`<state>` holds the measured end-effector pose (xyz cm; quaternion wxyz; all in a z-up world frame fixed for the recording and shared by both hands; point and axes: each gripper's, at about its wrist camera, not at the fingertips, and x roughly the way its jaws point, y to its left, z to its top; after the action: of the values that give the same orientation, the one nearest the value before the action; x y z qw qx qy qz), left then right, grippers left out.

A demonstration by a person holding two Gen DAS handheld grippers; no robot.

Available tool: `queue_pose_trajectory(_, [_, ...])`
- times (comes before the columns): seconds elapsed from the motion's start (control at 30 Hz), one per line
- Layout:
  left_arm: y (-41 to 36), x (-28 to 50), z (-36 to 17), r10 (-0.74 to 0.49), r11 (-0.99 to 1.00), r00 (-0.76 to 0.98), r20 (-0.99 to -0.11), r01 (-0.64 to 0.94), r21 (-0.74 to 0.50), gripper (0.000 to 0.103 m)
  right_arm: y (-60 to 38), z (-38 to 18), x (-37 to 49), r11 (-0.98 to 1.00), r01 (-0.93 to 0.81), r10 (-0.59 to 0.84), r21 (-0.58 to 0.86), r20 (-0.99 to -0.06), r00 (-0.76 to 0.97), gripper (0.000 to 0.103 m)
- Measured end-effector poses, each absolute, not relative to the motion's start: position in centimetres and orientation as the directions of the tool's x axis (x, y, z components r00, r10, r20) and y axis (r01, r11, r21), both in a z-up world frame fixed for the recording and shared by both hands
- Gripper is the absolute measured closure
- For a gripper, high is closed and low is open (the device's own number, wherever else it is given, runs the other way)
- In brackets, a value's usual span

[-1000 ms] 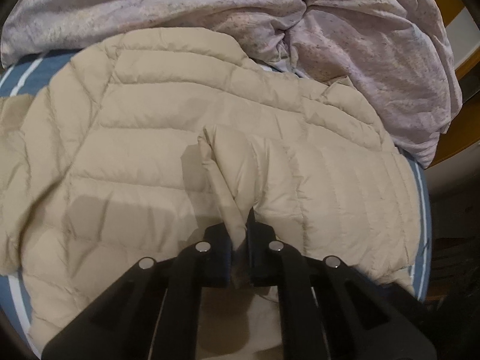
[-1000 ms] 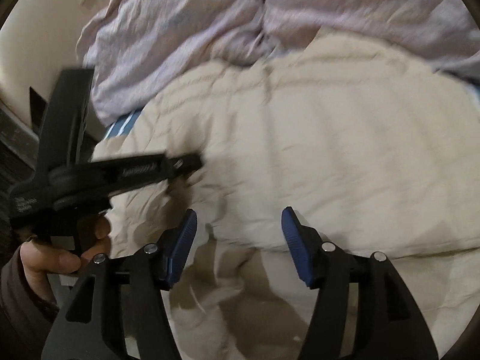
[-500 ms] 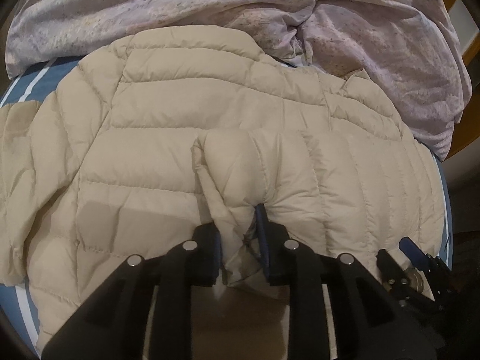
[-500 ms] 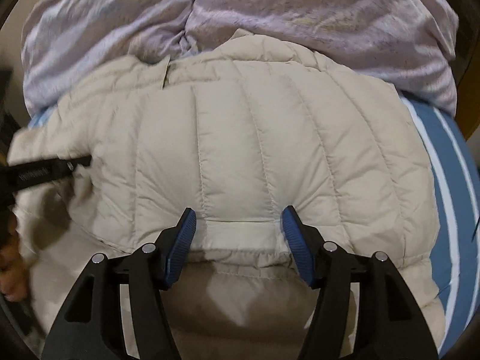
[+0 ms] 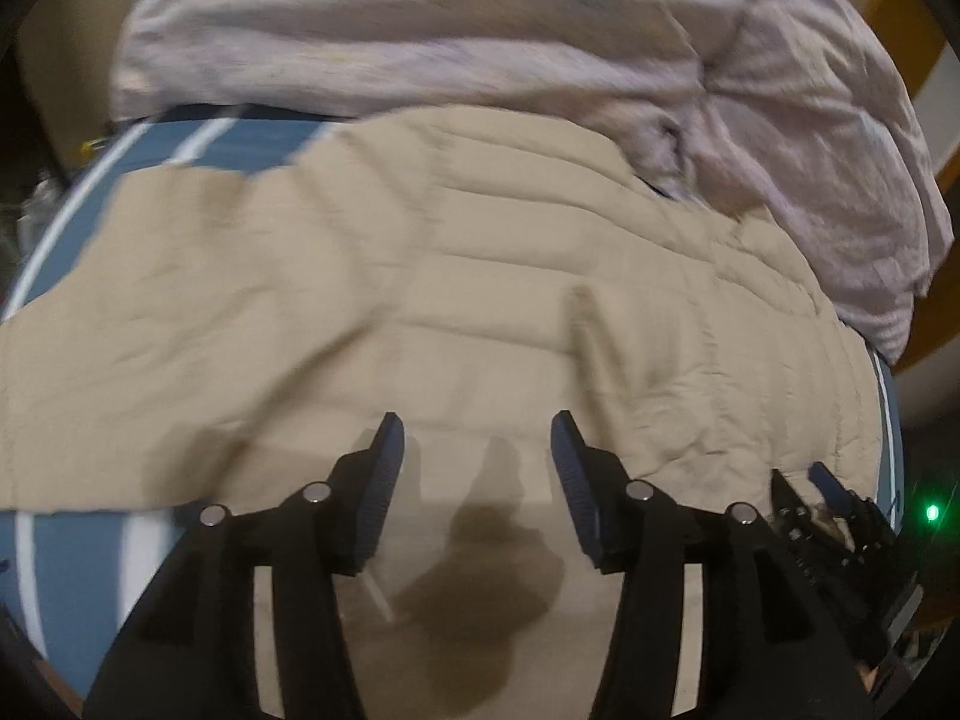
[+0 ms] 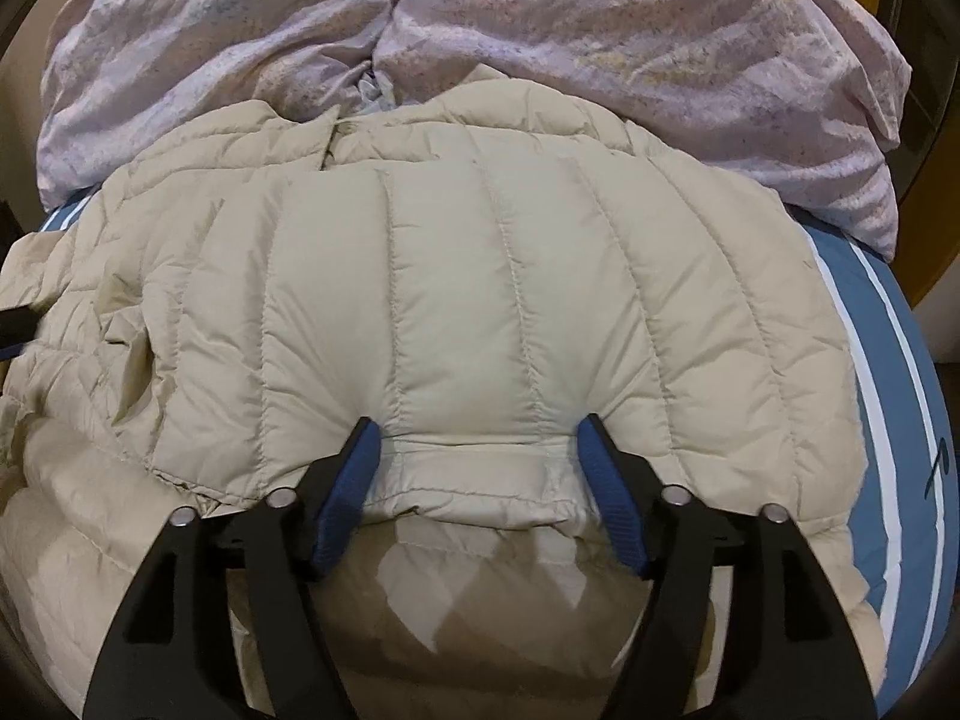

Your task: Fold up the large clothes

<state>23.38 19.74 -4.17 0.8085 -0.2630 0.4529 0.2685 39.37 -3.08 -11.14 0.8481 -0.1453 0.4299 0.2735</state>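
Left hand-held gripper (image 5: 477,441), jaws just opened and empty, hangs above the beige puffer jacket (image 5: 420,312); right hand-held gripper (image 6: 477,441) gapes astride its folded hem.

A beige quilted down jacket (image 6: 456,300) is spread flat on a bed, its far edge touching a heap of bedding. Stitched channels are seen running across its puffy panels. One part is folded over the body, its hemmed edge lying nearest, with creased fabric to the left.
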Motion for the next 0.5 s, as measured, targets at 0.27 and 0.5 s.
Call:
queue_pose_trajectory(0.27, [25.0, 12.0, -3.4, 0.309, 0.552, 0.374, -0.874, -0.819, -0.155, 0.048, -5.0, -9.6, 38.2, 0.844, -0.535, 0.318, 0.033, -0.834, 0.451, 0.006])
queue_pose_trajectory(0.5, [30.7, 2.8, -4.7, 0.381, 0.345, 0.227, -0.896, -0.934, -0.09, 0.049, -6.0, -8.2, 36.0, 0.841, -0.535, 0.353, 0.08, -0.83, 0.431, 0.006])
